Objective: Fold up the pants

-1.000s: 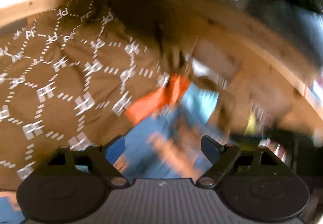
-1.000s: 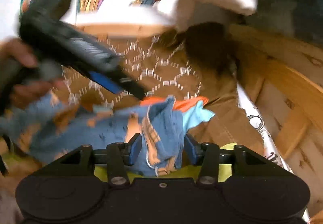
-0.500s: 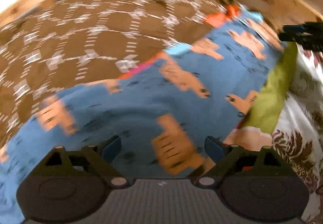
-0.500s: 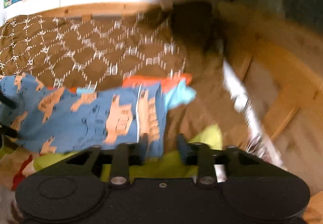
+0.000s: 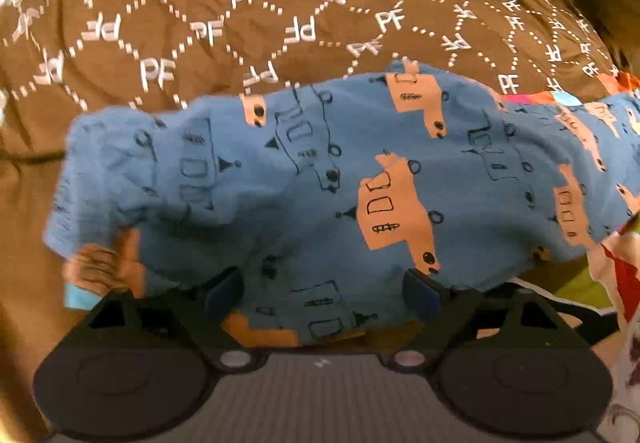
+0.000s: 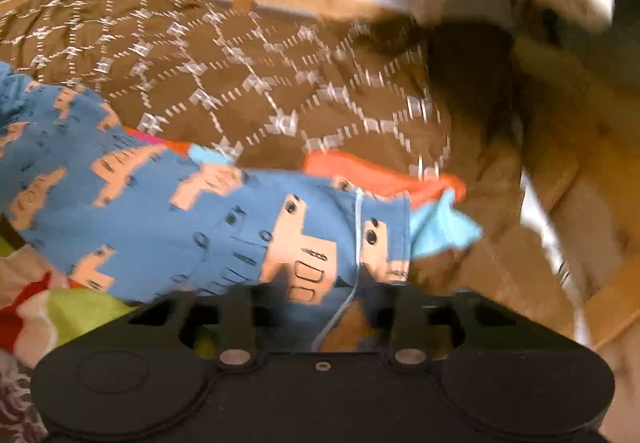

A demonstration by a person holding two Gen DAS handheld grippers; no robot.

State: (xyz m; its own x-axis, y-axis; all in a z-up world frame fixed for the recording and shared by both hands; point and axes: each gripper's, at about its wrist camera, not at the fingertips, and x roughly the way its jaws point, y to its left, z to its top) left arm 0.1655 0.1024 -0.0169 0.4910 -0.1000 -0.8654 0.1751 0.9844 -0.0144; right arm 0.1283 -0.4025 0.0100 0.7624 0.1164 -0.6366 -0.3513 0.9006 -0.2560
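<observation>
where a brown quilt (image 5: 200,23) covers the bed, blue pants (image 5: 320,179) lie.

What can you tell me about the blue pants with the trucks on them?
The blue pants look like soft knit cloth, printed with orange trucks and black outline ones. They lie stretched sideways across a brown patterned bedspread, a little rumpled. A pale drawstring hangs at the waist end. Both the left gripper and right gripper sit spread at the near edge.
</observation>
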